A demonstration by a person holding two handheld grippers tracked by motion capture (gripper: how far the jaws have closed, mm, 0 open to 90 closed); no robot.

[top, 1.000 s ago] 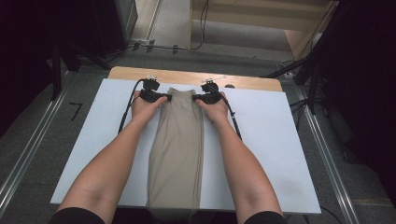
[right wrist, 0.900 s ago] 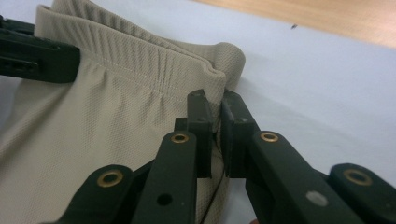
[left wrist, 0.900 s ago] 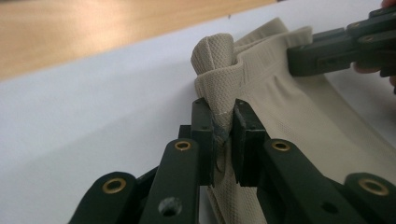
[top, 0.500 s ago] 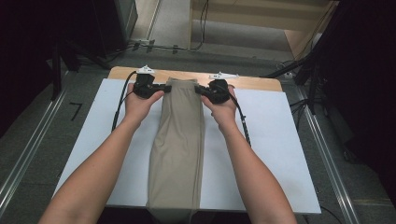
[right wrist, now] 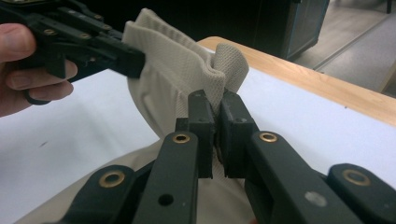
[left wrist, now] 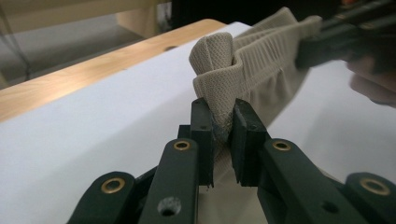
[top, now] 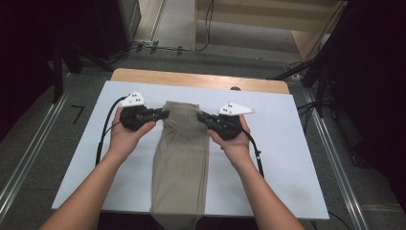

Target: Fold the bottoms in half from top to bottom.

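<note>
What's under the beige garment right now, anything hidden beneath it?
Around the beige garment lies the bare white table top, which runs under it. The left gripper and right gripper hold the waistband end lifted. Whatever lies beneath the flat part is covered by cloth.

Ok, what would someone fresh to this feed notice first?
A long beige garment down the middle of the white table. The left claw and right claw each pinch a corner of its ribbed far end, lifted off the surface.
</note>
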